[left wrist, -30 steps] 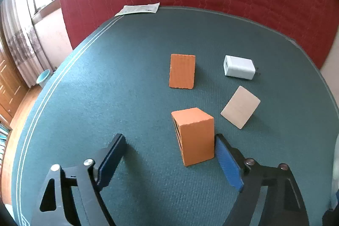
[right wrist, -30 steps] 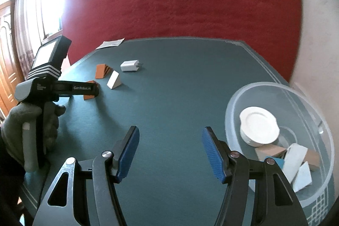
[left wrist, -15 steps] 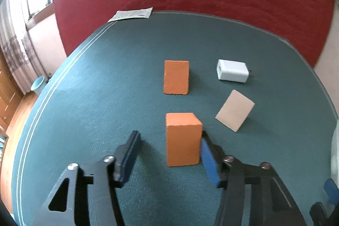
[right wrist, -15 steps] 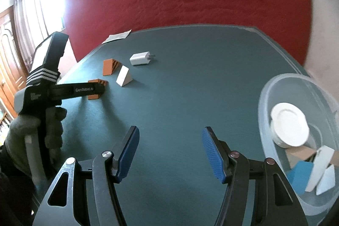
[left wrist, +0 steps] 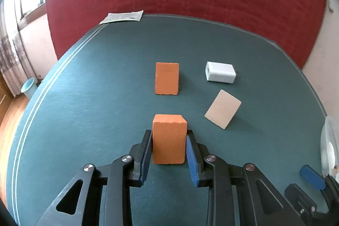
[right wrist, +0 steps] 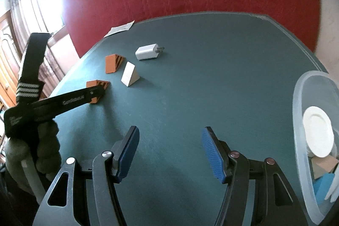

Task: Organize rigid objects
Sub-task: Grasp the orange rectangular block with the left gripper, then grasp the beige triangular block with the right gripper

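Note:
My left gripper (left wrist: 169, 137) is shut on an orange wedge block (left wrist: 169, 140) that rests on the green table; its blue pads press both sides. The same block (right wrist: 99, 86) shows in the right wrist view, held by the left gripper (right wrist: 99, 91). Beyond it lie a second orange wedge (left wrist: 167, 78), a cream wedge (left wrist: 222, 108) and a white charger (left wrist: 220, 72). My right gripper (right wrist: 170, 141) is open and empty above the table, left of a clear plastic bin (right wrist: 300, 120).
The bin holds a white plate (right wrist: 316, 135) and several blocks. A paper sheet (left wrist: 122, 16) lies at the table's far left edge. A red padded wall stands behind the table (left wrist: 106, 77). The right gripper's tip (left wrist: 312, 177) shows at the lower right.
My left gripper moved forward around the near orange block and closed on it. The right gripper swung left, so the bin shifted to the right edge of its view.

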Motion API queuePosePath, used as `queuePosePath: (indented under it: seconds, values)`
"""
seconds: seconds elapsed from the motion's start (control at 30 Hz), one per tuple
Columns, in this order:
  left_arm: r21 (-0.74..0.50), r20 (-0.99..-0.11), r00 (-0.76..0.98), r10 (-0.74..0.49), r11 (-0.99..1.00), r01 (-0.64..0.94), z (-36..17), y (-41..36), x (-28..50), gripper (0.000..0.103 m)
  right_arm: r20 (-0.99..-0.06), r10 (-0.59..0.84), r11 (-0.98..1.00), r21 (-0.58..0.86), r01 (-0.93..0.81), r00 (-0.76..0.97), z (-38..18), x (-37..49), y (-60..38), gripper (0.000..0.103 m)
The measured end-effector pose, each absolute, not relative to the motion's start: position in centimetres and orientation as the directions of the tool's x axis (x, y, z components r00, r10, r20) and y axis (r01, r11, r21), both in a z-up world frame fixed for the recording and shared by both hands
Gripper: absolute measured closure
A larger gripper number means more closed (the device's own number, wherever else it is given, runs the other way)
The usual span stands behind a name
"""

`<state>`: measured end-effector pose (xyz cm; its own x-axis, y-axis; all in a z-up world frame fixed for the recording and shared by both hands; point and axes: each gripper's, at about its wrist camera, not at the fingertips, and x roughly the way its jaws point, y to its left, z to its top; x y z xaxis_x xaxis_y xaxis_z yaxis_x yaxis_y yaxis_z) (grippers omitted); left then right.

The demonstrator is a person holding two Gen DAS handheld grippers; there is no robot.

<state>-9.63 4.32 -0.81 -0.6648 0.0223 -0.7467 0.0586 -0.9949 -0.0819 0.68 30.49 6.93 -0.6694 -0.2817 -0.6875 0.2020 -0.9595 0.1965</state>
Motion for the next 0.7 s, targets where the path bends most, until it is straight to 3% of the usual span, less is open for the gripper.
queuePosePath:
  seconds: [0.37,0.7]
  values:
    - [0.009,-0.692,-0.716,-0.094,-0.993,0.121,-0.3,2.9,-8.1,0.072,-0.704,-0.327,-0.945,0.258,0.202,-0.631,7.3,-3.1,28.3,0.040]
    - [0.007,-0.697,-0.707,-0.120,-0.987,0.160,-0.9,2.1,-7.7,0.072,-0.713,-0.343,-0.939,0.248,0.238,-0.612,7.3,-6.9,24.6,0.041]
